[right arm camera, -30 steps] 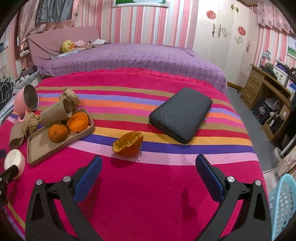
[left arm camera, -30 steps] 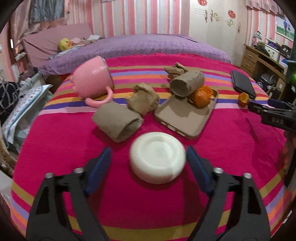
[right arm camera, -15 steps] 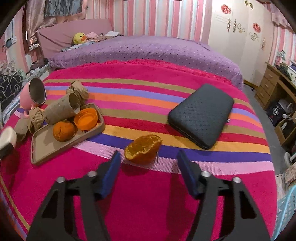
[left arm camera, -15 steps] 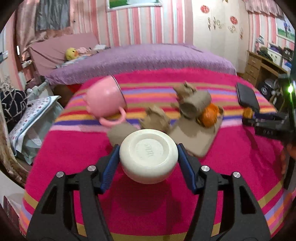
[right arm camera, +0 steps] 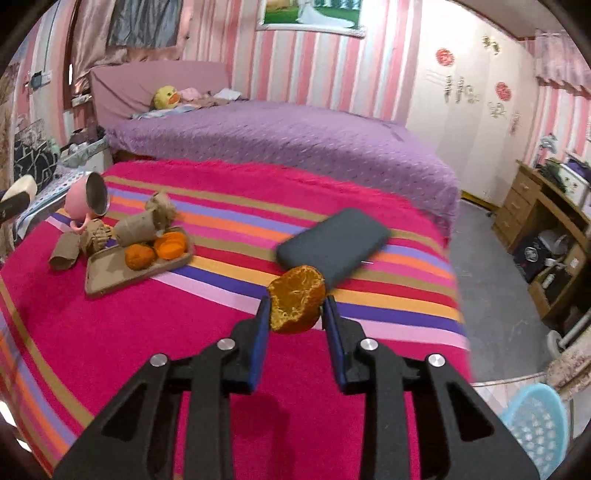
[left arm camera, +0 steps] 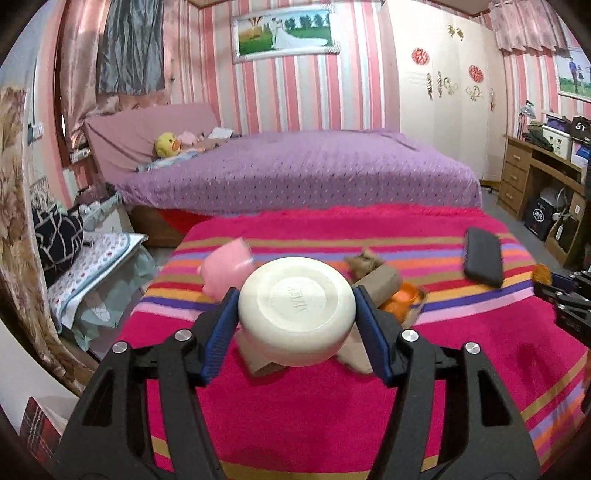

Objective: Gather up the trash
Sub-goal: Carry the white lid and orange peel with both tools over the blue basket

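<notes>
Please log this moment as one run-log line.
left tool: shut on bowl | right tool: shut on peel | both lifted | basket near right

Standing all round: pink and white striped walls [left arm camera: 280, 96], hanging there a framed wedding picture [left arm camera: 286, 35]. Filling the middle of the room: a bed under a purple dotted cover [right arm camera: 280, 144], a yellow duck toy [right arm camera: 167, 98] lying near the mauve headboard [left arm camera: 147, 129]. Rising on the right: a cream wardrobe [left arm camera: 443, 96] bearing red ornaments, a wooden desk with drawers [right arm camera: 532, 206] standing beside it on grey floor [right arm camera: 487, 258]. Hanging at left: pink and grey curtains [left arm camera: 122, 48].
</notes>
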The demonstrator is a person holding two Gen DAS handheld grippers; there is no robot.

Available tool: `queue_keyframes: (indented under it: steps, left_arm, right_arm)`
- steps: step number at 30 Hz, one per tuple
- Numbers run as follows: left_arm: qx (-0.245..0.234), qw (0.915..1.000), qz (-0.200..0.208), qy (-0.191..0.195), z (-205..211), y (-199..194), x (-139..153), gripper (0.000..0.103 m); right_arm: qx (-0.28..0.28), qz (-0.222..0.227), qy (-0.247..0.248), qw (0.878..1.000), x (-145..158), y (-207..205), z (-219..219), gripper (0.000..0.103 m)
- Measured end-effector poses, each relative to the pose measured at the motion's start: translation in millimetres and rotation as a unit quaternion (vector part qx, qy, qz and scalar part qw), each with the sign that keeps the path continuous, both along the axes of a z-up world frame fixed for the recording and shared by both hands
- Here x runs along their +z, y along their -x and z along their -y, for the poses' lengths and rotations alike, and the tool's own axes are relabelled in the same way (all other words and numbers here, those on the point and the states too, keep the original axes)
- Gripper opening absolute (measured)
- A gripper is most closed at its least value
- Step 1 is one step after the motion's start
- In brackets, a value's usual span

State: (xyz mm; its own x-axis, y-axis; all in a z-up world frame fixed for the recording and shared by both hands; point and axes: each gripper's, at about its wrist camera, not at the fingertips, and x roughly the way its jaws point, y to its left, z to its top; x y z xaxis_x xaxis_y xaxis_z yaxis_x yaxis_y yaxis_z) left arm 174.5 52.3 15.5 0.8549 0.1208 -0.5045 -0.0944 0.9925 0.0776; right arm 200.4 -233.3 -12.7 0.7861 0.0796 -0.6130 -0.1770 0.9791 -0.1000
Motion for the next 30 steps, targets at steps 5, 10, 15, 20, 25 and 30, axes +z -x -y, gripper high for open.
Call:
queue_keyframes:
  steps: [5, 10, 15, 20, 25, 30]
  left_arm:
    - [-0.016, 0.9996, 0.02, 0.013, 39, 7, 14, 0.061]
    - [-0.045, 0.9985, 0.023, 0.021, 83, 14, 13, 0.061]
    - [-0.076, 0.997, 0.014, 0.008, 127, 14, 3, 0.061]
    - [-0.104, 0.9945, 0.002, 0.011, 171, 11, -7, 0.061]
    - [-0.138, 0.9898, -0.016, 0.029, 224, 8, -18, 0.061]
    - [-0.18, 0.9827, -0.024, 0.036, 281, 10, -26, 0.061]
  right_arm:
    - [-0.04, 0.011, 0.003, 0.999, 18, 37, 66, 0.029]
    - [-0.094, 0.015, -0.004, 0.995, 25, 79, 135, 0.029]
    - [-0.136, 0.019, -0.013, 0.99, 20, 108, 192, 0.029]
    - [-0.161, 0.015, -0.037, 0.986, 12, 116, 230, 0.029]
    - [-0.171, 0.01, -0.03, 0.985, 1, 118, 255, 0.029]
    - [-0.181, 0.003, -0.039, 0.983, -11, 124, 282, 0.029]
